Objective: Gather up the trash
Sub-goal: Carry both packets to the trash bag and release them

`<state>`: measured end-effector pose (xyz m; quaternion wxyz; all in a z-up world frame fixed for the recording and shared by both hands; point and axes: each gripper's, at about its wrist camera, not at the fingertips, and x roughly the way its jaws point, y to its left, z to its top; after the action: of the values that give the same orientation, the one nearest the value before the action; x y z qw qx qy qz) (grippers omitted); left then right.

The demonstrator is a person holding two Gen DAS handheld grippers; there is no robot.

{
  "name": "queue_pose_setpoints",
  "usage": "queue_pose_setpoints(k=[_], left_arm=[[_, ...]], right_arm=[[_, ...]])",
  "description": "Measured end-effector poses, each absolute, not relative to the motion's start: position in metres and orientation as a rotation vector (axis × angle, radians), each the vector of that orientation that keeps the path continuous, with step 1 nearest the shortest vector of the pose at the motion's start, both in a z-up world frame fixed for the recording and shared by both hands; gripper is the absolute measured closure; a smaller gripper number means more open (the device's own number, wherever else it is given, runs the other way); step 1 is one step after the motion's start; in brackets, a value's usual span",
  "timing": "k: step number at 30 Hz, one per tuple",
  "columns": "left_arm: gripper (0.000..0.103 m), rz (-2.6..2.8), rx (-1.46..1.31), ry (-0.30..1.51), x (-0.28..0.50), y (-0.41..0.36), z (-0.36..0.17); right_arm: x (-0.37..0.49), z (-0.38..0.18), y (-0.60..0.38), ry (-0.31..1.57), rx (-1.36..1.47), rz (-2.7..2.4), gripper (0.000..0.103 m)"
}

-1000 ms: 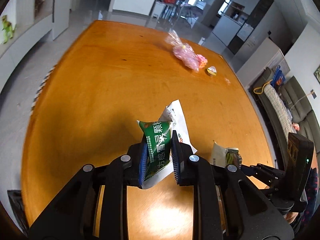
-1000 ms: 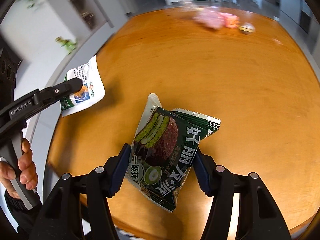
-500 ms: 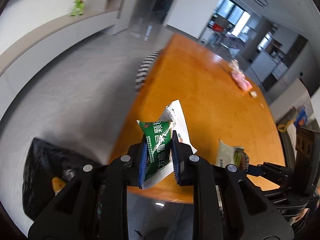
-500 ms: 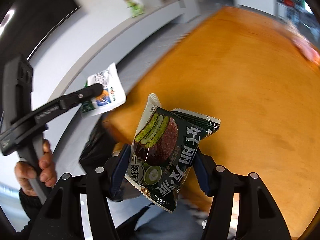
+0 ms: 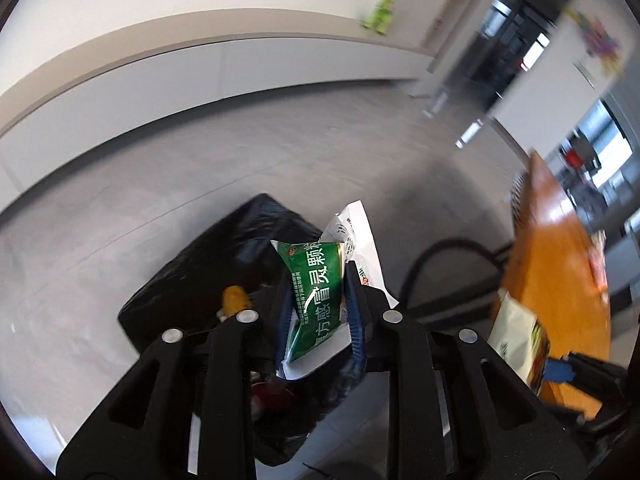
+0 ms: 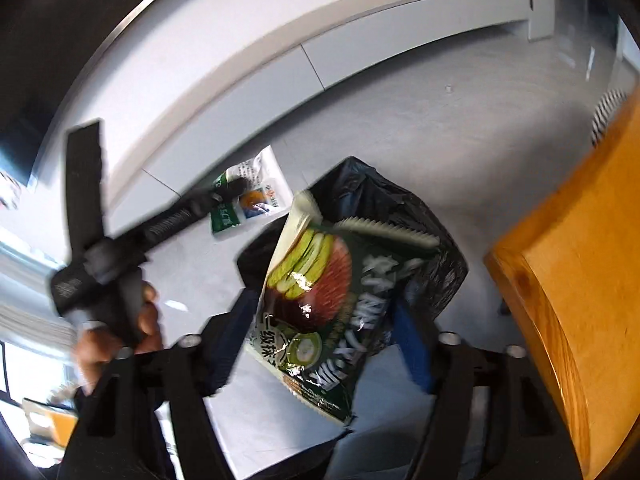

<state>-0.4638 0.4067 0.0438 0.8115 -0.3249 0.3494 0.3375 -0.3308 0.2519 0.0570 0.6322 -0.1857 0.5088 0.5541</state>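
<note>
My left gripper (image 5: 318, 276) carries a green and white sachet (image 5: 312, 300) between its blue pads, right above the open black trash bag (image 5: 224, 256). Its jaws are opening, and the sachet still sits between them. From the right wrist view this gripper (image 6: 232, 190) hangs left of the bag with the sachet (image 6: 256, 200). My right gripper (image 6: 324, 320) has a dark green snack packet (image 6: 316, 280) between its pads, over the same bag (image 6: 432, 232). Those jaws are opening too, with the packet still between them.
The orange wooden table (image 6: 580, 280) ends just right of the bag, and its corner is close to my right finger. Grey floor surrounds the bag, with a low grey ledge (image 5: 240, 64) along the white wall. A person's hand (image 6: 148, 320) grips the left tool's handle.
Both grippers swung off the table to the left and now point down over the black trash bag. Each pair of pads has spread slightly around its packet.
</note>
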Motion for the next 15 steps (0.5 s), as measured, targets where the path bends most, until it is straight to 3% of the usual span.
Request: queue_pose_setpoints(k=[1,2,5,15], left_arm=[[0.045,0.796,-0.71,0.736,-0.475,0.413,0.044],[0.004,0.849,-0.719,0.722,-0.483,0.416,0.045],[0.006,0.927,-0.704,0.659,-0.499,0.42,0.053],[0.006,0.845,-0.635,0.7,-0.464,0.4,0.067]], right_arm=[[-0.333,0.059,0.254,1.135,-0.417,1.267,0.024],[-0.336,0.06,0.251,1.12,-0.41,1.275,0.023],[-0.336,0.064,0.242,1.116,-0.4,1.289,0.022],[-0.312,0.075,0.196,1.123,-0.338,1.204,0.022]])
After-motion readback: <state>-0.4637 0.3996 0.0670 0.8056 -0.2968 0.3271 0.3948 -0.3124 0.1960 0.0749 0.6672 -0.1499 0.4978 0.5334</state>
